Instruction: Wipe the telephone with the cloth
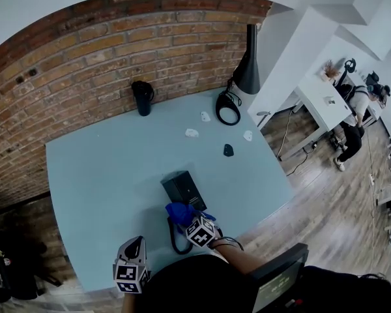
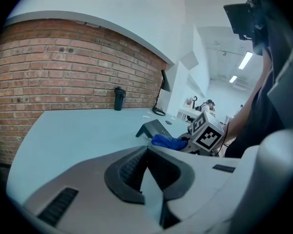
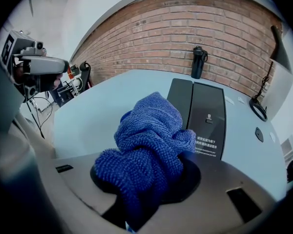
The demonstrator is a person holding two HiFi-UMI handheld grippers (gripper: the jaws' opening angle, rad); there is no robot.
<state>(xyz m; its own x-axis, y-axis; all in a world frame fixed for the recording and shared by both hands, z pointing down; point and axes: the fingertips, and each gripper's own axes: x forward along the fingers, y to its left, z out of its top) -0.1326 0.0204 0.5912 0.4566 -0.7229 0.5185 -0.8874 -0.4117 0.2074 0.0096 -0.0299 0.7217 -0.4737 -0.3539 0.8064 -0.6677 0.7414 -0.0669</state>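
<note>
A black telephone [image 1: 182, 188] lies flat on the pale blue table [image 1: 98, 175], near its front edge. My right gripper [image 1: 186, 219] is shut on a bunched blue cloth [image 1: 178, 212], which hangs over the telephone's near end. In the right gripper view the cloth [image 3: 149, 140] fills the jaws of the right gripper [image 3: 146, 182], with the telephone [image 3: 205, 111] just beyond it. My left gripper [image 1: 137, 241] hovers at the table's front edge, left of the telephone and apart from it. In its own view the left gripper [image 2: 146, 151] is shut and empty, with the telephone [image 2: 154, 128] and cloth [image 2: 167, 141] ahead to the right.
A black bottle [image 1: 143, 97] stands at the back by the brick wall. A black lamp [image 1: 248, 64] and a black ring [image 1: 228, 107] sit at the back right. Small white pieces [image 1: 191, 133] and a dark one [image 1: 229, 150] lie beyond the telephone. A black cord loop [image 1: 176, 241] lies beside the cloth.
</note>
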